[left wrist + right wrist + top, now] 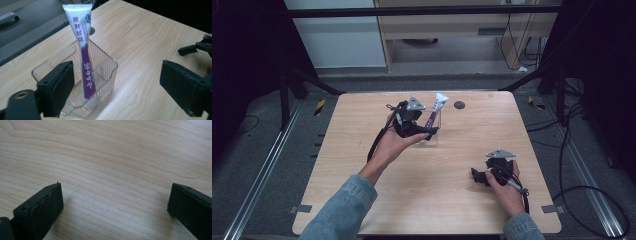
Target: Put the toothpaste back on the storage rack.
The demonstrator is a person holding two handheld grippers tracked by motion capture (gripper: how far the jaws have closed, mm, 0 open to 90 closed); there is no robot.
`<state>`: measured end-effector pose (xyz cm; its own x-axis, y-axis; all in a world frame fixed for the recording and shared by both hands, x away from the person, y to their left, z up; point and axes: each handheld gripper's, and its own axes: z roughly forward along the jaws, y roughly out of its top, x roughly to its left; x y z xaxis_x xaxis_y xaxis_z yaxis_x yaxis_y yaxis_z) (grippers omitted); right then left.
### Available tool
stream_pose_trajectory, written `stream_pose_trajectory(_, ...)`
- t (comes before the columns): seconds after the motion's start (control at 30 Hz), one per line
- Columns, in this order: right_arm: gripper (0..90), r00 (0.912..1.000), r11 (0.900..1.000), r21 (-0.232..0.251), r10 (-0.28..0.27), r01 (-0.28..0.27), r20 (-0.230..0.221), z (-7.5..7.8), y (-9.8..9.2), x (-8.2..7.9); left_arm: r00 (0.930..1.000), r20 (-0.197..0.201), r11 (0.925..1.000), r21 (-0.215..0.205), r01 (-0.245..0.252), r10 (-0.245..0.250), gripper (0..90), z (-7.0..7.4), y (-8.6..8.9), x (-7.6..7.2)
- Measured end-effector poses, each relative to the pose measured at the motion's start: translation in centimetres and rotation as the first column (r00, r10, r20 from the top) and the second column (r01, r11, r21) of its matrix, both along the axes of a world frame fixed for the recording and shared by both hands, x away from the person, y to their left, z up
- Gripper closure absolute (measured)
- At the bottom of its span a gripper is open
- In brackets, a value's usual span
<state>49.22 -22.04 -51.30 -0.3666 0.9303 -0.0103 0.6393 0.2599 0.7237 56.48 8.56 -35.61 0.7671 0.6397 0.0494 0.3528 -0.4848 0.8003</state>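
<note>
A purple and white tube [86, 67] stands tilted in a clear ribbed plastic container [105, 60] at the back middle of the wooden table [452, 165]. The tube's white crimped end [439, 101] sticks up above the container's rim [438, 131]. My left gripper [116, 67] is open, its jaws spread wide on the near side of the container and clear of the tube; from above, the left gripper [424, 132] sits against the container's left side. My right gripper [115, 187] is open over bare wood, and the high view places the right gripper [477, 176] at the front right.
A small dark round hole [459, 105] sits in the tabletop just right of the container. Black frame bars and cables [577, 190] surround the table on grey floor. Bare wood spreads between the two hands and along the front edge.
</note>
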Motion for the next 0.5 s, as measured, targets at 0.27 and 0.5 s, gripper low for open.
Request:
stream_pose_trajectory(0.27, 0.4, 1.0000, 1.000, -0.001, 0.000, 0.000, 0.000, 0.0, 0.0, 0.0, 0.9992, -0.032, 0.9992, 0.034, -0.023, 0.024, 5.3, -0.3, 2.3, -1.6)
stream_pose_trajectory(0.5, 0.4, 1.0000, 1.000, -0.001, 0.000, 0.000, 0.000, 0.0, 0.0, 0.0, 0.9979, -0.041, 0.9970, 0.062, -0.047, 0.050, 3.8, -1.3, 4.4, -2.2)
